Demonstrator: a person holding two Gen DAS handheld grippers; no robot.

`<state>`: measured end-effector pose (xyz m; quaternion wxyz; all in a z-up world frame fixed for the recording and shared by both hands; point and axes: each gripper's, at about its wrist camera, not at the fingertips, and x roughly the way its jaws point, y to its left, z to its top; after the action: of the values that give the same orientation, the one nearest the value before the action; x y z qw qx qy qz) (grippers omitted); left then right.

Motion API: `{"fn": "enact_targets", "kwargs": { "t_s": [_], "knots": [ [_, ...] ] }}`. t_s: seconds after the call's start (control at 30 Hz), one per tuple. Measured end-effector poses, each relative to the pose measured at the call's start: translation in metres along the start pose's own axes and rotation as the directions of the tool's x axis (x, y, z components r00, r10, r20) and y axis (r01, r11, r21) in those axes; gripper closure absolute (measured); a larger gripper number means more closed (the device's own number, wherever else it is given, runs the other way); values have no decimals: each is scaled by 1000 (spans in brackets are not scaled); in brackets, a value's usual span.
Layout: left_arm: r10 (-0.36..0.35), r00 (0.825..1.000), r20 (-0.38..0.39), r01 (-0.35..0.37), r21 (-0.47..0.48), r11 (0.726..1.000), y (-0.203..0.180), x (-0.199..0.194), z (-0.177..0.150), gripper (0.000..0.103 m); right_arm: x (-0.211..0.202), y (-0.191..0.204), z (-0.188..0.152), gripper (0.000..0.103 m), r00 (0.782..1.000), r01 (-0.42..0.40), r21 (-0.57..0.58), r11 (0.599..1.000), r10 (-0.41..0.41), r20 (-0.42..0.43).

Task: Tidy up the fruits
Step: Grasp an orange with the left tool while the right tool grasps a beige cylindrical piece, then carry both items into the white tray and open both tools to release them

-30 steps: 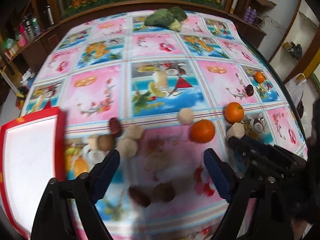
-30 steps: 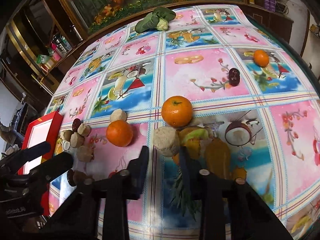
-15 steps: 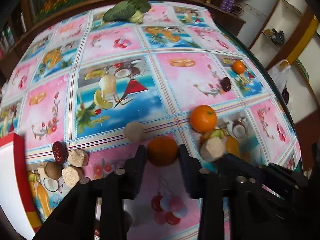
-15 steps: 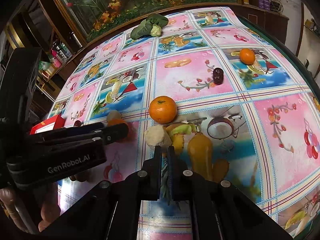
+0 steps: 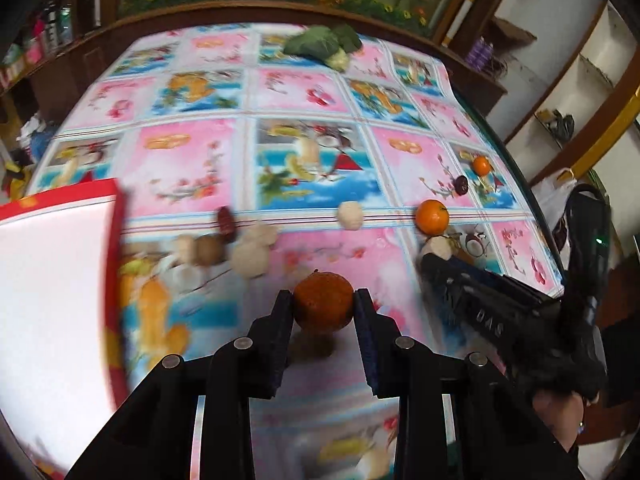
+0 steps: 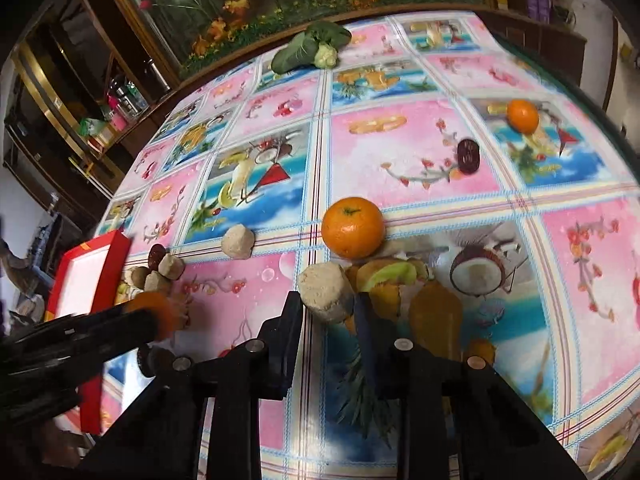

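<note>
The left gripper [image 5: 324,306] now pinches an orange [image 5: 324,302] between its two fingers and carries it clear of the tablecloth [image 5: 192,160]; half a second ago the same orange sat on the cloth with the fingers just closing round it, and a second ago the fingers were spread wide with nothing between them. The view has also swung so that the red tray [image 5: 52,288] is back in sight to the left of the held orange, which suggests the orange is on its way there. The right gripper [image 6: 326,310] has opened from nearly pressed together to a spread that brackets a beige lump [image 6: 326,296], apparently touching or just short of it, but not yet lifted. A second orange [image 6: 353,227] lies just beyond that lump, and a third orange [image 6: 522,115] and a dark date [image 6: 468,155] lie well beyond, all unsorted.
</note>
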<state>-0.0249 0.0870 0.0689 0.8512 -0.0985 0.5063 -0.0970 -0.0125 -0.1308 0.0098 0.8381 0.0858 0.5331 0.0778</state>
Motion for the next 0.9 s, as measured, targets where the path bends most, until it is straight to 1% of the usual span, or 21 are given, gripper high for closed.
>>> {"fn": "enact_targets", "kwargs": {
  "t_s": [0.1,0.13,0.2,0.23,0.3,0.33,0.4,0.5,0.53,0.57,0.63,0.73,0.8,0.9],
  "knots": [
    [6,999,36,-5,-30,1000,15,-28,-13,73,-9,6,-5,77,1000,10,3,1000,-10,8],
    [26,998,58,-23,-41,999,22,-42,-18,73,-15,11,-6,77,1000,4,-4,1000,-4,18],
    [77,993,86,-72,-58,996,34,-62,-27,73,-28,27,-8,77,999,-36,-24,999,37,37],
    [102,990,98,-94,-83,992,46,-76,-33,73,-33,37,-8,77,997,-57,-42,997,59,43],
    [128,986,110,-114,-129,985,64,-96,-43,73,-46,65,-9,77,993,-93,-96,991,99,60],
    [153,981,118,-134,-153,979,73,-108,-48,73,-51,81,-10,77,990,-118,-124,985,127,64],
    [218,966,141,-189,-196,962,90,-131,-59,73,-58,113,-11,77,982,-167,-173,971,180,63],
    [291,943,161,-244,-258,935,117,-160,-71,73,-61,155,-12,77,971,-216,-240,947,233,48],
    [306,938,162,-257,-267,929,119,-163,-73,73,-61,169,-14,77,969,-223,-262,939,242,43],
    [332,929,163,-278,-285,917,127,-168,-77,73,-59,183,-15,77,968,-227,-287,931,247,35],
    [356,922,152,-300,-301,905,133,-168,-81,73,-54,208,-18,77,965,-244,-323,915,262,15],
    [355,926,128,-304,-305,903,141,-162,-85,73,-39,239,-22,77,963,-257,-365,895,269,-19],
    [359,927,110,-315,-294,902,146,-156,-87,73,-29,252,-25,77,962,-264,-378,887,269,-42],
    [348,934,82,-314,-279,908,151,-144,-88,73,-7,268,-32,77,959,-284,-386,878,269,-93]
  ]
}}
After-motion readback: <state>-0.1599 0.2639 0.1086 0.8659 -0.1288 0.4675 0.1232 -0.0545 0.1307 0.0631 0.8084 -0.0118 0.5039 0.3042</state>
